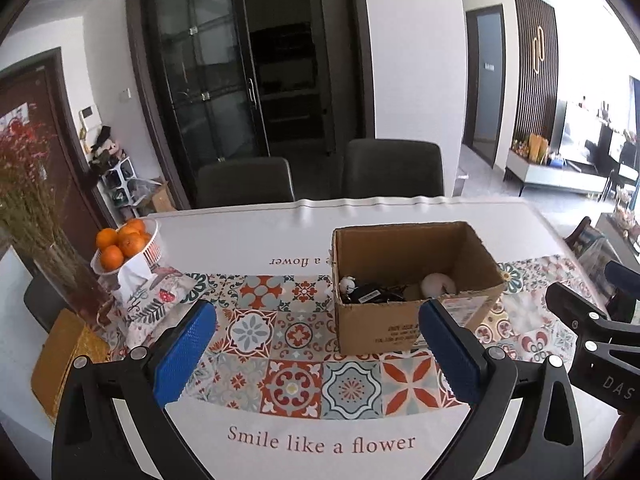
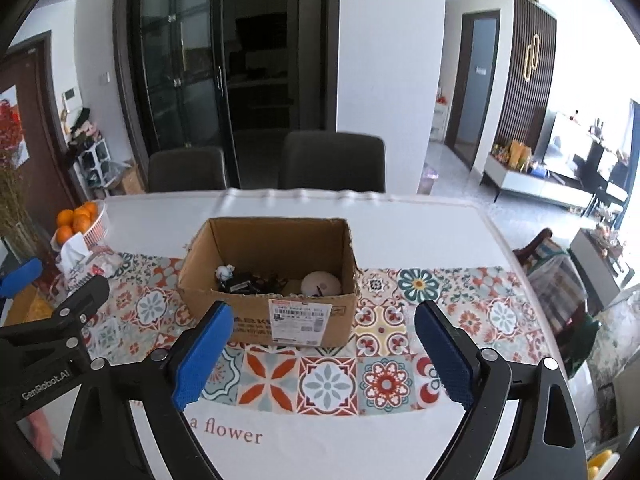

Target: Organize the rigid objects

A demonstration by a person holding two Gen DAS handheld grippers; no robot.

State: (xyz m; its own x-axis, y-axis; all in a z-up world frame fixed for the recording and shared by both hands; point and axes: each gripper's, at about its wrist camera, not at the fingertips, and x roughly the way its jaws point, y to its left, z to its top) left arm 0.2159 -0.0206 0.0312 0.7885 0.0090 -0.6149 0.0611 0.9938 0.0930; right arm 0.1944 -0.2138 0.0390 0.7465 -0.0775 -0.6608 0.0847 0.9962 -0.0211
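Hovering low over the table, the left gripper (image 1: 316, 344) has its blue pads spread wide w/ nothing between them; same for the right gripper (image 2: 324, 344), jaws wide, empty. Just past the fingertips, center-right of the left view and center of the right view, sits the open cardboard box (image 2: 280, 320) on the patterned tablecloth (image 2: 328, 384). Inside the box: a small white figurine (image 2: 225, 272), a tangle of black items (image 2: 256, 283) (chargers/cables, can't tell exactly) and a round white object (image 2: 321, 283). No loose rigid items show on the cloth near the box, so collecting looks mostly done, or the unpacking hasn't begun; can't tell which. Upper left of both frames: bowl of oranges (image 1: 124, 246) and dried flowers (image 1: 28, 184), prob. not part of the job.
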